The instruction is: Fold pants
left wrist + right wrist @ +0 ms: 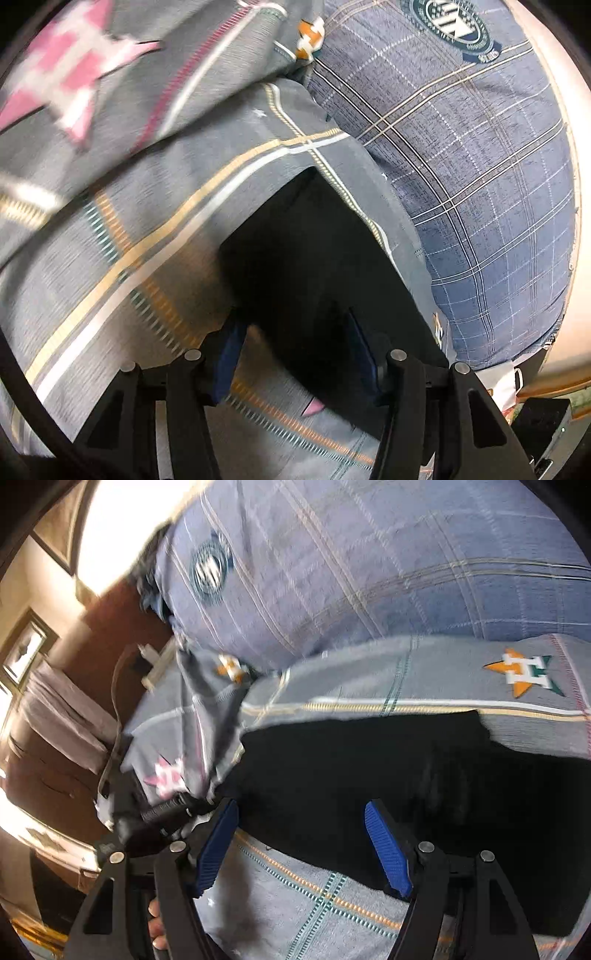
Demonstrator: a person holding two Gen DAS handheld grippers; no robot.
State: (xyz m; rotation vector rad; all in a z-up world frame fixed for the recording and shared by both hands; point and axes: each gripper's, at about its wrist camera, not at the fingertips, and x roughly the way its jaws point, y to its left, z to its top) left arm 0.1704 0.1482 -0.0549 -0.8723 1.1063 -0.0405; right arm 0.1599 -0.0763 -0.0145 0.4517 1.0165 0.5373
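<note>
Left fingers (295, 354) spread, nothing pinched; black pants (314, 266) lie flat just under and ahead of the tips. Right fingers (301, 845) spread wider, also empty, over the same pants (369, 775). Pants rest on grey plaid bedsheet (147, 229) with star logos, blue plaid pillow (461, 166) just behind. Both views motion-blurred.

Readable only as a large white letter H set on an orange-and-green star (524, 677), printed on the grey striped bedsheet (369, 686). Same H-on-star mark repeated in pink (70, 70) on that sheet, blurred. Round dark-green crest (452, 26) with white stripes and a ring of lettering on the blue checked pillow (461, 184), too small to read.
</note>
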